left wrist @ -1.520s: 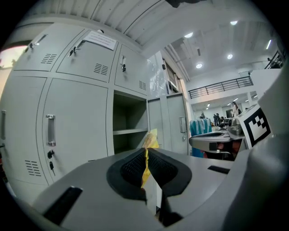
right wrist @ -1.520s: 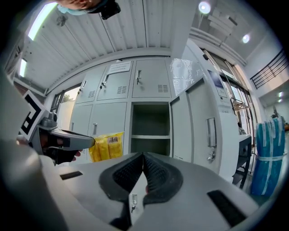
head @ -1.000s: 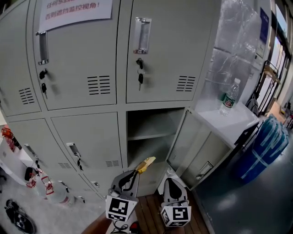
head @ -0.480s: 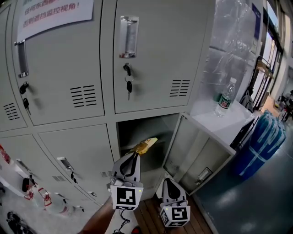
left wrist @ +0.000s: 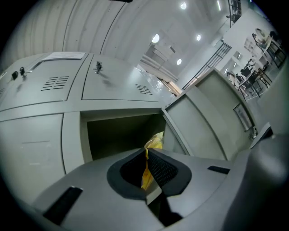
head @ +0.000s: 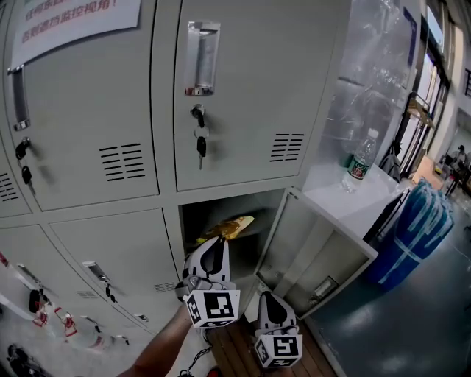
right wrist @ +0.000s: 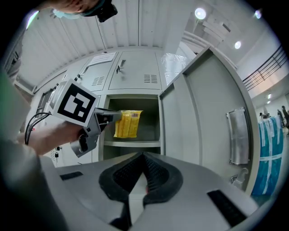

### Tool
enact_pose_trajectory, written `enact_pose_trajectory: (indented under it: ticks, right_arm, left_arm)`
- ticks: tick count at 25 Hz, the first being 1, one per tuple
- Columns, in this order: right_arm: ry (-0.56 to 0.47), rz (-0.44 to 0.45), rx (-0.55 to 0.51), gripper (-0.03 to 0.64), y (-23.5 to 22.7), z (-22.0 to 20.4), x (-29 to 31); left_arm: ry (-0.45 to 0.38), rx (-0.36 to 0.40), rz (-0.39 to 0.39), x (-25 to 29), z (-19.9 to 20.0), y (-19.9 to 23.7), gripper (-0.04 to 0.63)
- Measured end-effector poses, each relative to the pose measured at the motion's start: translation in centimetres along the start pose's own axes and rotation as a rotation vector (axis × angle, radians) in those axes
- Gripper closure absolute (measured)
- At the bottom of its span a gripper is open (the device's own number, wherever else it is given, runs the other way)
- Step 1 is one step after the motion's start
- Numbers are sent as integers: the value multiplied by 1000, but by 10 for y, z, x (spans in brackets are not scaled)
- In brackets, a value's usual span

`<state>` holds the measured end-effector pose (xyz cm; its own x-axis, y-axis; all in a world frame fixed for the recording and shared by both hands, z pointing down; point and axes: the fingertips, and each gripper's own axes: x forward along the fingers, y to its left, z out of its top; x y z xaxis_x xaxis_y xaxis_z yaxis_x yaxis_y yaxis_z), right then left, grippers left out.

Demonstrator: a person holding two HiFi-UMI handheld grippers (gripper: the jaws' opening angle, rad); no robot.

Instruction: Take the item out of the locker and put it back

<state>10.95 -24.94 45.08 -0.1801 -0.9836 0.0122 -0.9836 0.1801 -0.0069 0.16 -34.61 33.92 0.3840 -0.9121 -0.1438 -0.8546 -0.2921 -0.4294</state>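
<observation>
Nearest the camera, the right tongs [right wrist: 143, 159] hung low with their jaws pressed together on nothing, over the wooden slats [head: 234, 344] of the floor. Just beyond them the left tongs [head: 218, 243] pinched one edge of the yellow packet [head: 228, 227]. A second before, that packet had been lower, in front of the bottom half of the open locker [head: 193, 221]. Now it had been lifted to the mouth of the upper space, above the inner shelf [right wrist: 132, 144] and not yet resting on it. By that reading the taking-out was done and the putting-back was well under way: what probably remained was to carry the packet in over the shelf and let go.

The locker door [head: 309, 247] stood swung out to the right, clear of the opening. The neighbouring lockers were closed, with keys [head: 199, 141] hanging in the lock above and a paper notice [head: 73, 18] taped higher up. Farther right, a water bottle [head: 360, 158] stood on a white bench [head: 368, 202] beside a blue wrapped bundle [head: 412, 235], on a dark, glossy floor.
</observation>
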Motion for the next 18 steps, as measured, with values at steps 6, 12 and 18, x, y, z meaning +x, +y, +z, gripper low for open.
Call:
enact_pose_trajectory:
  ticks: [6,12,18]
  right_arm:
    - [6,-19,1,598,-13,-1,7]
    - [17,-20,5,598,-16,-5,15]
    - [36,-20,16,598,-17,-14,21]
  left_arm:
    - [50,27,-26,20,-19,-9,561]
    - [103,37,-52,37,-40,-18,561]
    - [176,62,-89,52,-64,-23,561]
